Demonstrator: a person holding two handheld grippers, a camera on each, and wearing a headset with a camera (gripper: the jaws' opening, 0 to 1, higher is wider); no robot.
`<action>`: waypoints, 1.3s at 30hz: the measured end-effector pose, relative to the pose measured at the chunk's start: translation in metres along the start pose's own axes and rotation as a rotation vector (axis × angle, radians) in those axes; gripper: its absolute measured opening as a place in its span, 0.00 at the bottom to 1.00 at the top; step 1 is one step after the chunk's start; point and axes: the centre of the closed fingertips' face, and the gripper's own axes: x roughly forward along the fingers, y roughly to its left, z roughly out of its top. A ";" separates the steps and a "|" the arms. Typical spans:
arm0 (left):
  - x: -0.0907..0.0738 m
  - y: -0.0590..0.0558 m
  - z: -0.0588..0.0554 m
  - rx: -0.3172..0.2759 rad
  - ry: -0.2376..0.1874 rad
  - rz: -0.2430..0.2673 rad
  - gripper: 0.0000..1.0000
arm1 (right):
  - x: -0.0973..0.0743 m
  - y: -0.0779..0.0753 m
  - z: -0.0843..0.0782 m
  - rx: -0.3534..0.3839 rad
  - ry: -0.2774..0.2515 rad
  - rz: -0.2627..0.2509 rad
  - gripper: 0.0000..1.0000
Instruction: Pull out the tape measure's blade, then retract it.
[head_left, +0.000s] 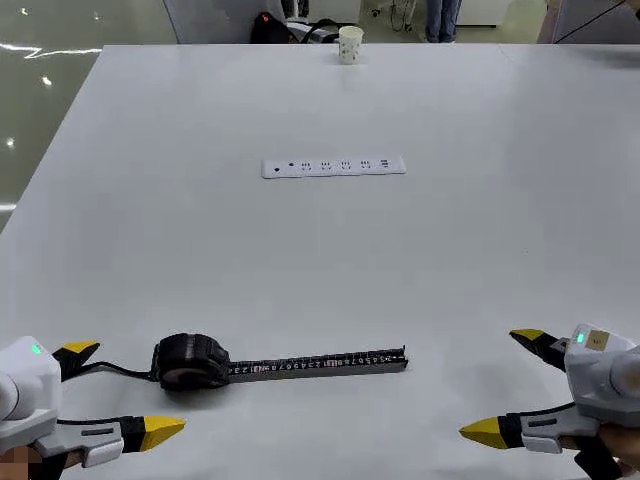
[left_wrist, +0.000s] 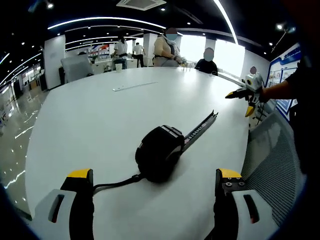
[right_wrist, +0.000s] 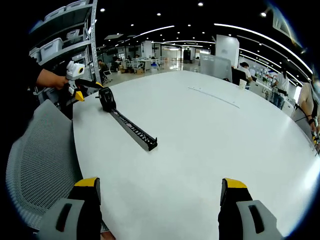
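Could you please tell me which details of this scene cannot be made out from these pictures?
Blade markings: too small to read, head view.
Tape measure case lock: black on black, indistinct, left gripper view.
Strap far end: hidden behind the left tool, head view.
Paper cup contents: too distant, head view.
Right tool body: cut off by the bottom edge, head view.

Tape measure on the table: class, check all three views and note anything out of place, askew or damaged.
The tape measure lies with its blade extended on the table, unheld; left gripper and right gripper are open, gripping nothing. Nothing looks damaged or spilled.
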 end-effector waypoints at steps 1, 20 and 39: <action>-0.001 0.000 0.000 -0.005 -0.002 -0.001 0.99 | -0.001 -0.001 -0.002 0.001 0.002 -0.003 0.99; -0.012 0.003 -0.023 0.017 0.014 -0.024 0.99 | -0.011 0.007 -0.017 -0.029 -0.004 -0.010 0.99; -0.012 0.002 -0.020 0.001 0.008 -0.021 0.99 | -0.013 0.005 -0.021 -0.006 0.016 -0.030 0.99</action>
